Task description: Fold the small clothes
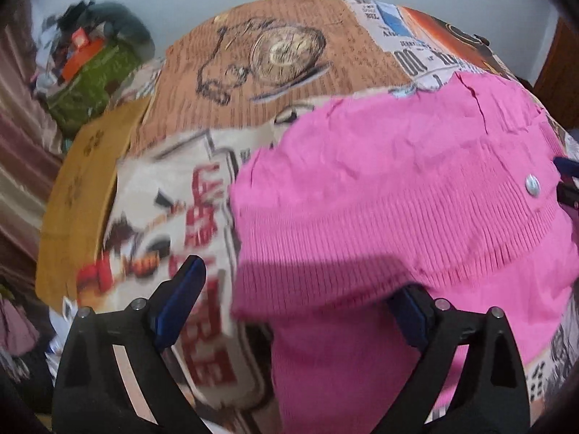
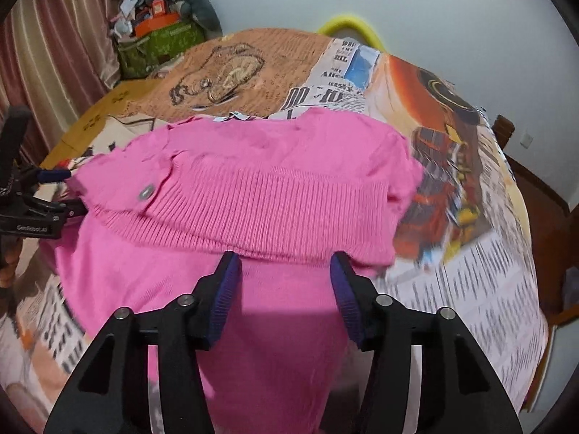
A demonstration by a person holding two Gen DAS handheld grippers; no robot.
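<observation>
1. At the upper left of both views, a green box point(image 2: 159, 49) heaped with clutter is seen against a striped curtain point(image 2: 54, 36), well apart from the work.
2. A table covered with a printed cloth point(image 1: 253, 83) fills the middle of each view; the pink knitted top point(image 2: 253, 188) lies on it, with its ribbed hem folded up over the body and a single button point(image 2: 145, 191) showing on the rib.
3. In the left wrist view, the left tongs point(image 1: 304, 300) are held wide open at the bottom of the frame; nothing is gripped, and the folded edge of the top lies between and just ahead of the pads.
4. In the right wrist view, the right tongs point(image 2: 286, 296) are held about half open at the bottom centre, over the pink fabric just below the ribbed fold, with nothing clamped.
5. The step in hand is judged to be the release of a finished fold, since both tongs stand free of the cloth.
6. The next move is judged to call for a fresh grip on a side edge or sleeve, so that the top can be folded across its width; thick doubled knit must be taken cleanly to avoid dragging the fold open.
</observation>
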